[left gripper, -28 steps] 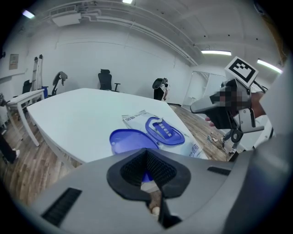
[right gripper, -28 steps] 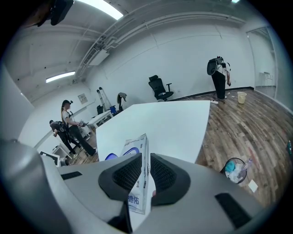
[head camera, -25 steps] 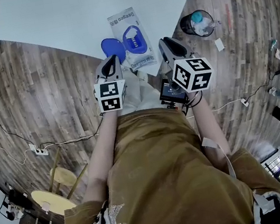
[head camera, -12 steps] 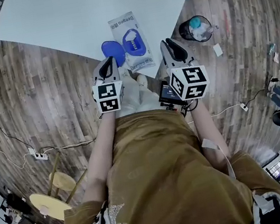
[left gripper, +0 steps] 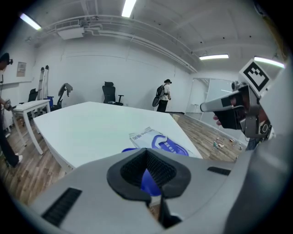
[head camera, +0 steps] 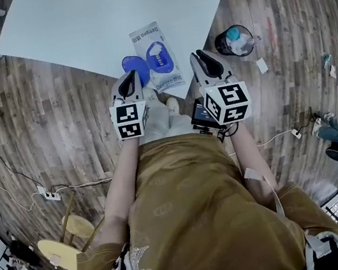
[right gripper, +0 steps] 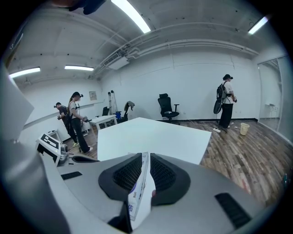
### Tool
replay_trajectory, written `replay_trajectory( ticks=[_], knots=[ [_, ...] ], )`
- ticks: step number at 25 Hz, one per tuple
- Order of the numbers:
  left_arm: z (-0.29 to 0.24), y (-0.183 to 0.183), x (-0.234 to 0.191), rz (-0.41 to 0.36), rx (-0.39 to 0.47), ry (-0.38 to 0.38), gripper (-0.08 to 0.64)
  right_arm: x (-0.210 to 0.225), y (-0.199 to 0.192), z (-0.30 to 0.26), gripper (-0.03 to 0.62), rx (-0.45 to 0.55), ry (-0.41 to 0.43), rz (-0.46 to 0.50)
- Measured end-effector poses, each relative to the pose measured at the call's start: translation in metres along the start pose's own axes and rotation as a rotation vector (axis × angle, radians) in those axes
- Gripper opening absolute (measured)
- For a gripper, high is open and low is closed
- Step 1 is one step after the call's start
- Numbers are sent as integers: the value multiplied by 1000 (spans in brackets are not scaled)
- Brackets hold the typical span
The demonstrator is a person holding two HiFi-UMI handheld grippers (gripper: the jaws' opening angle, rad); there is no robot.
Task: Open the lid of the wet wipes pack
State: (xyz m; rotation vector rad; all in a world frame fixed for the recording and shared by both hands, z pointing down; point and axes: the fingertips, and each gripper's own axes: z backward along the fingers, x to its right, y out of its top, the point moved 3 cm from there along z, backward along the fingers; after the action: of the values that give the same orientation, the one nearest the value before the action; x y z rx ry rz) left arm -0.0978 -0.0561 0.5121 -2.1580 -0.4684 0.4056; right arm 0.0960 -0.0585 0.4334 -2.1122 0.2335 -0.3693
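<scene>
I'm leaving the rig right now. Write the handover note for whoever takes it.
Left gripper: jaws nearly together, blue lid showing in the slit; whether it pinches it is unclear.
Right gripper: jaws slightly apart, holding nothing.
Wet wipes pack lies flat near the white table's edge.
Done: lid is flipped open, at the pack's left.
To do: probably only draw both grippers clear.

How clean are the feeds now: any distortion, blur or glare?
Head view: strong fisheye bend, table evenly lit, no glare. Left gripper view: its fingers fill the foreground, slightly soft; wipes pack clear. Right gripper view: ceiling lights blown out, corners dark.
</scene>
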Motion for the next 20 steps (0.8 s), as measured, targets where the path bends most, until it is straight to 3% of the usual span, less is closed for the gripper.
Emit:
replay_trajectory(
  ticks=[3, 6, 9, 12, 18, 20],
  knots=[
    [5, 18, -4, 23, 71, 8, 0, -1, 8, 2, 67, 32, -3, 9],
    [17, 41, -14, 44, 161, 68, 0, -2, 14, 8, 67, 58, -8, 10],
    [27, 64, -18, 25, 236, 96, 0, -3, 23, 13, 67, 103, 8, 1],
    [38, 82, -16, 20, 316, 85, 0, -5, 34, 19, 67, 154, 35, -1],
    [53, 116, -8, 16, 405, 76, 0, 0, 60, 36, 66, 236, 7, 10],
    [62, 131, -5, 21, 447, 82, 0, 1, 71, 46, 17, 287, -8, 3]
  ],
)
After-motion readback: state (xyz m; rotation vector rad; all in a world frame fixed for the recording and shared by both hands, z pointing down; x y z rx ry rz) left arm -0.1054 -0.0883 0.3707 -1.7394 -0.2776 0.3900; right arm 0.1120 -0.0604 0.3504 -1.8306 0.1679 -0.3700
